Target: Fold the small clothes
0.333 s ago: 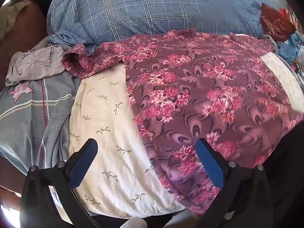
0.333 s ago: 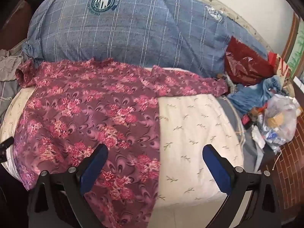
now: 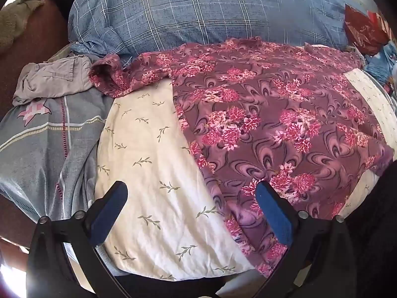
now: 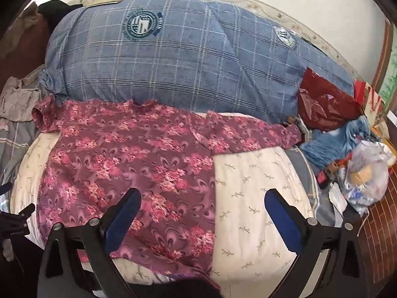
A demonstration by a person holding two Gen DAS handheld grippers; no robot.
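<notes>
A maroon shirt with pink flowers (image 3: 260, 114) (image 4: 129, 159) lies spread flat on a cream leaf-print cushion (image 3: 148, 164) (image 4: 250, 193), both sleeves stretched out sideways. My left gripper (image 3: 191, 198) hangs open over the shirt's lower left hem, one blue pad above the cushion and the other above the fabric, touching nothing. Above the shirt's lower right edge my right gripper (image 4: 202, 206) stands open too, its left pad over the shirt and its right pad over bare cushion.
A big blue plaid pillow (image 4: 188, 67) lies behind the shirt. Grey clothes (image 3: 52, 82) and a grey sheet (image 3: 47, 154) sit to the left. A dark red bag (image 4: 325, 104), blue cloth (image 4: 335, 141) and a clear plastic bag (image 4: 364, 173) crowd the right.
</notes>
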